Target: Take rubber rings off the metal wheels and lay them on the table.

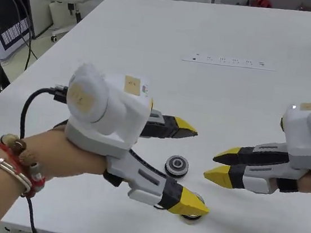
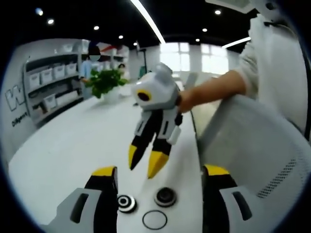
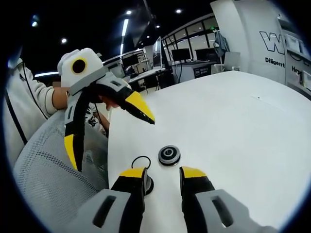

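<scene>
Partly hidden under the lower finger of the left gripper [image 1: 200,170], one metal wheel [image 1: 192,215] sat on the desk [image 1: 232,92]. A second wheel [image 1: 176,166] lay in plain sight between its wide-spread fingers. The right gripper [image 1: 212,165] hovered just beside, fingers narrowly parted, holding nothing. A loose rubber ring [image 2: 154,219] lay near both wheels. Whether either wheel bore a ring was hard to make out.
</scene>
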Motion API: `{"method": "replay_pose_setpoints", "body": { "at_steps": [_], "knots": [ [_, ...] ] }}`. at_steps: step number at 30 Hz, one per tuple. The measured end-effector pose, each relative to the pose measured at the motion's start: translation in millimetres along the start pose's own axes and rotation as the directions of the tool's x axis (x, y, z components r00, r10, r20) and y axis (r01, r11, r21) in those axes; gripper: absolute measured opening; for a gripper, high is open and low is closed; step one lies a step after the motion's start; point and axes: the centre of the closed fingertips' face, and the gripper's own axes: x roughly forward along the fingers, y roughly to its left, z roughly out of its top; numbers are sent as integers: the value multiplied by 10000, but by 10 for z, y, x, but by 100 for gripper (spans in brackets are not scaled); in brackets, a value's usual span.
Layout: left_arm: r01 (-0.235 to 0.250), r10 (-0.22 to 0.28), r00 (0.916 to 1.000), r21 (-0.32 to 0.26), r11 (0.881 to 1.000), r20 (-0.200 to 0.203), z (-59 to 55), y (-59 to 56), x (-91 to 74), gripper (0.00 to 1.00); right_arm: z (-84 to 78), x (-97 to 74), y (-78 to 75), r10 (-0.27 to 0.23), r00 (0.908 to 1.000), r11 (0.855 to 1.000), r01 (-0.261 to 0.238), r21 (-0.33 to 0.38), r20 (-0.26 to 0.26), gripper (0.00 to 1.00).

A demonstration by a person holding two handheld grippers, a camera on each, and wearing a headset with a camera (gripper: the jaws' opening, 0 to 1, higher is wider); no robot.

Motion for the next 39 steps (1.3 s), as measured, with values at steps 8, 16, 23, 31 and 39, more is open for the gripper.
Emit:
{"method": "replay_pose_setpoints", "body": {
  "at_steps": [8,16,23,31,39],
  "knots": [
    [-136,122,9952,-131,9998,-971,-472,3,44,61,-168,50,85,494,9961,9987,-501,-82,-732,24],
    [-99,48,9935,-443,9990,-1137,-553,-11,108,55,-322,65,211,1035,9840,9929,-1109,-437,-1447,25],
    [-103,22,9934,-698,9975,-1149,-600,-29,181,47,-459,78,236,1295,9708,9848,-1497,-879,-2019,25],
    [-26,-64,9918,-700,9975,-1280,-645,-57,258,31,-559,113,285,1440,9574,9753,-1801,-1277,-2502,24],
    [68,-151,9916,-647,9979,-1285,-653,-85,310,22,-618,158,313,1531,9490,9659,-2026,-1610,-2757,24]
  ]
}}
